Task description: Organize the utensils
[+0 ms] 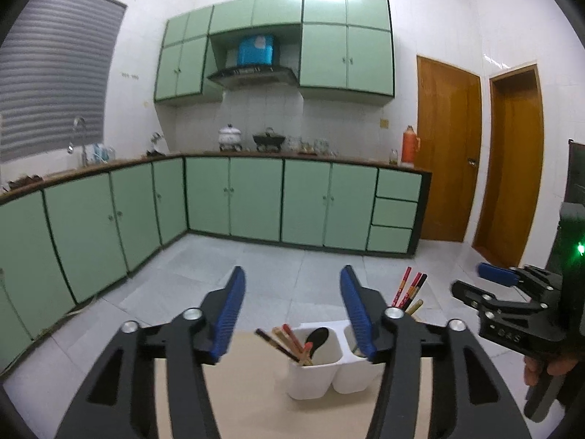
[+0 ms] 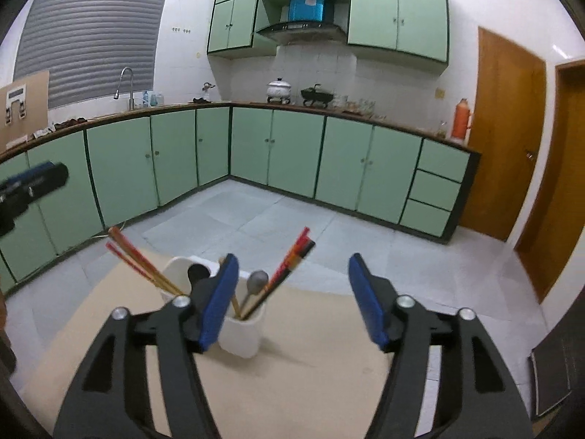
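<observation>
A white two-compartment utensil holder (image 1: 321,373) stands on the beige table (image 1: 248,391). One compartment holds red chopsticks (image 1: 292,340) and a black spoon (image 1: 318,334); red and black chopsticks (image 1: 409,289) stick up from the other. My left gripper (image 1: 292,274) is open above and just short of the holder, with nothing between its fingers. In the right wrist view the holder (image 2: 241,336) sits just past my open, empty right gripper (image 2: 292,259). Its nearer compartment holds a metal spoon (image 2: 257,278) and red-black chopsticks (image 2: 292,263). Red chopsticks (image 2: 135,259) lean out of the farther one.
Green base cabinets (image 1: 234,197) line the far walls beyond a grey tiled floor (image 1: 278,267). Two wooden doors (image 1: 449,153) stand at the right. A dark flat object (image 2: 552,376) lies past the table's right edge. A hand (image 1: 548,369) grips the right tool's handle.
</observation>
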{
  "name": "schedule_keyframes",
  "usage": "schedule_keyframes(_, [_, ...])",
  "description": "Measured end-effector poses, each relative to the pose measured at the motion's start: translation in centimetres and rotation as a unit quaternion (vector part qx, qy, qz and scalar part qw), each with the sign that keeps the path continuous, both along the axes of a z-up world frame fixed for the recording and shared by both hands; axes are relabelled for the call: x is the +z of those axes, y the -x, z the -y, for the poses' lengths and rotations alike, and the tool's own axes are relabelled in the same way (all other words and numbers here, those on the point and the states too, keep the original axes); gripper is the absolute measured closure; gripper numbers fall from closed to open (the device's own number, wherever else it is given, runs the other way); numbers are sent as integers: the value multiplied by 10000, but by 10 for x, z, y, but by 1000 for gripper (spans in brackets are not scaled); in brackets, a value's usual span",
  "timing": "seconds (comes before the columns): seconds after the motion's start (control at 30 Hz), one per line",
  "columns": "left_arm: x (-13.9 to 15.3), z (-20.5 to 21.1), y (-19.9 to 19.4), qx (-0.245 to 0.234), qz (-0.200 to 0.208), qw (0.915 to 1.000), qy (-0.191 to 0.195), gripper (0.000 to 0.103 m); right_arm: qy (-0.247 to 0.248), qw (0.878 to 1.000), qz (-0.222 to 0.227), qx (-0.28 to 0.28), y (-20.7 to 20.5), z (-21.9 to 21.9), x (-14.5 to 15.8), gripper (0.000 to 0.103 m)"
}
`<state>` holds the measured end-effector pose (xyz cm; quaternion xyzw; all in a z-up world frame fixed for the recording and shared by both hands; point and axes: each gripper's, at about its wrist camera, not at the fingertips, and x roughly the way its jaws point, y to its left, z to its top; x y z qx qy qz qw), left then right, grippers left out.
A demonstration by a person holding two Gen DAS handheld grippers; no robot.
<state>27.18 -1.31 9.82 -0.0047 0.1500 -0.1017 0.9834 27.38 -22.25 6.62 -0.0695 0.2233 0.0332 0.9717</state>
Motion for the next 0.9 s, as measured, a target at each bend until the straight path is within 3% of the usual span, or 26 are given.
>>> schedule_keyframes(0.2, [-2, -11, 51, 143, 135, 9998, -19, 33, -86, 9997, 108, -191, 57, 9, -11, 15])
schedule_keyframes(0.33, [-13, -19, 84, 212, 86, 9997, 8, 23, -230, 9993, 69, -275, 85, 13, -16, 9])
schedule_keyframes(0.7, [-27, -23, 148, 250, -89, 9996, -9, 9, -927, 9955, -176, 41, 152, 11, -15, 5])
schedule_keyframes(0.9, [-23, -12, 169, 133, -100, 9997, -174, 6, -976, 9950, -176, 124, 175, 3, -9, 5])
